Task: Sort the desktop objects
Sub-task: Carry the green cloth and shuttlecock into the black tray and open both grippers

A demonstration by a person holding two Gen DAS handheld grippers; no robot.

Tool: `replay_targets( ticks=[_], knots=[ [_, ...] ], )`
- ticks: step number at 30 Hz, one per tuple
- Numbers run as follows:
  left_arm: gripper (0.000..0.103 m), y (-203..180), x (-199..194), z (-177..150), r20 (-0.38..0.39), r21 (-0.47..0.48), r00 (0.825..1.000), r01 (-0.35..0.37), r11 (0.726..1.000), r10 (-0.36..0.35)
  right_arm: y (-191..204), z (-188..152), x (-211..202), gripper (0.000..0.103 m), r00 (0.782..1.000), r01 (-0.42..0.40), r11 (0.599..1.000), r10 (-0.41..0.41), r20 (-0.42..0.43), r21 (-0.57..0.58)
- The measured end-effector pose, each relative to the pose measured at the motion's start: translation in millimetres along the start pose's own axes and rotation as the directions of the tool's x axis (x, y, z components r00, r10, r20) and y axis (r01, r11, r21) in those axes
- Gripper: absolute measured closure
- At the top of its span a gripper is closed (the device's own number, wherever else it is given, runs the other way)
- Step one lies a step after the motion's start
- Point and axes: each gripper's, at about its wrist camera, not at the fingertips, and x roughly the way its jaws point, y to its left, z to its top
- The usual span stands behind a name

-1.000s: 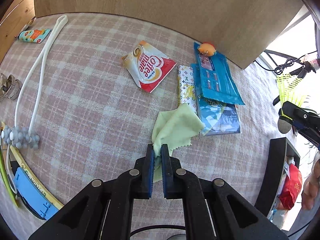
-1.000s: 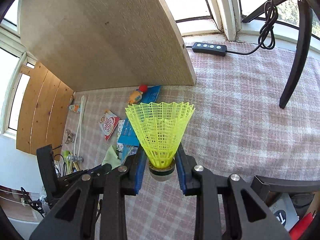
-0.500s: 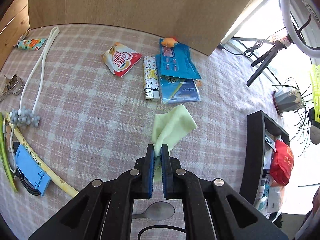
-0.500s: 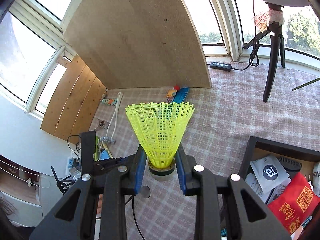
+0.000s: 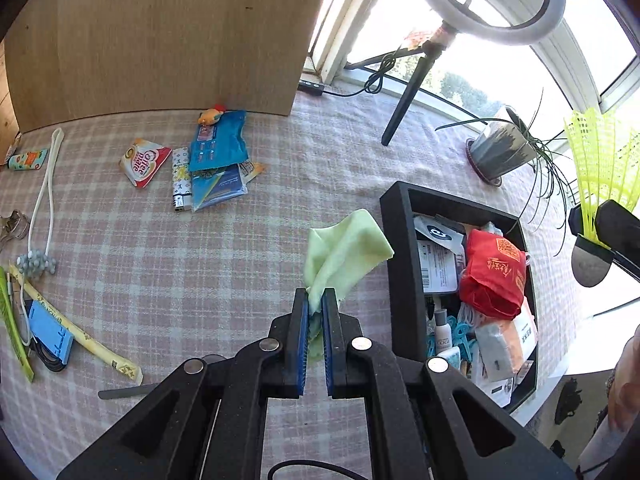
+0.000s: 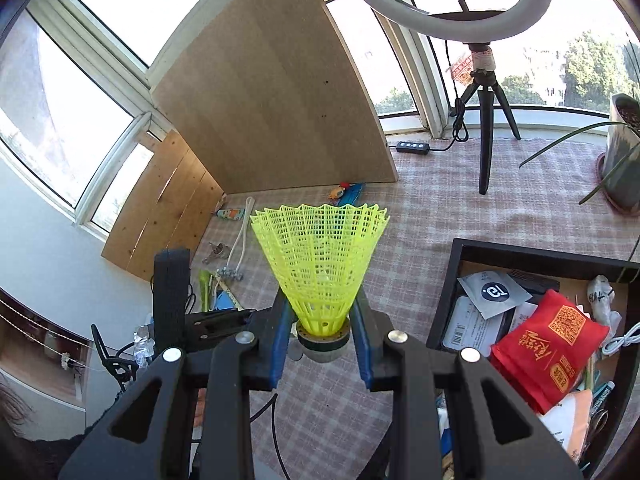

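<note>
My left gripper (image 5: 315, 304) is shut on a pale green cloth (image 5: 344, 246) and holds it above the checked tablecloth, just left of the black storage box (image 5: 400, 272). My right gripper (image 6: 322, 322) is shut on a yellow shuttlecock (image 6: 320, 264), held upright in the air to the left of the box (image 6: 444, 304). The shuttlecock also shows at the right edge of the left wrist view (image 5: 600, 176). The box holds a red pouch (image 5: 490, 274), packets and several small items.
On the cloth lie a coffee sachet (image 5: 142, 162), a lighter (image 5: 180, 178), blue packets (image 5: 218, 152), a white cord (image 5: 44, 188), keys, a blue clip (image 5: 50, 338) and a chopstick wrapper. A wooden board (image 5: 160, 40), a ring-light tripod (image 5: 408, 96) and a potted plant (image 5: 500, 148) stand behind.
Both grippers have risen and moved right with their objects. The black box has come into both views. The cloth now hangs beside the box's left wall.
</note>
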Motion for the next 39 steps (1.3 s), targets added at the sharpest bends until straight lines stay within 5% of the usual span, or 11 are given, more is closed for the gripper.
replay_targets(
  ticks=[9, 21, 24, 26, 39],
  knots=[
    [0.098, -93.3, -1.6, -18.1, -0.034, 0.167, 0.998, 0.065, 0.984, -0.060, -60.9, -39.3, -61.8, 0.075, 0.988, 0.115, 0.984, -0.127, 0.083, 0.135],
    [0.095, -189.6, 24.0, -51.1, -0.112, 0.307, 0.990, 0.122, 0.944, -0.091, -140.7, -104.6, -125.4, 0.075, 0.943, 0.285, 0.917, -0.320, 0.090, 0.278],
    [0.079, -200.3, 24.7, -54.6, -0.104, 0.321, 0.991, 0.111, 0.941, -0.081, -153.3, -112.1, -128.8, 0.068, 0.933, 0.328, 0.897, -0.357, 0.047, 0.296],
    [0.078, -204.5, 21.2, -56.5, -0.084, 0.333, 0.994, 0.092, 0.938, -0.068, -159.2, -116.9, -131.3, 0.051, 0.924, 0.353, 0.881, -0.380, 0.029, 0.316],
    [0.078, -184.3, 7.8, -62.7, -0.062, 0.299, 0.997, 0.053, 0.953, -0.036, -117.1, -112.8, -121.3, 0.050, 0.890, 0.440, 0.889, -0.451, 0.076, 0.124]
  ],
)
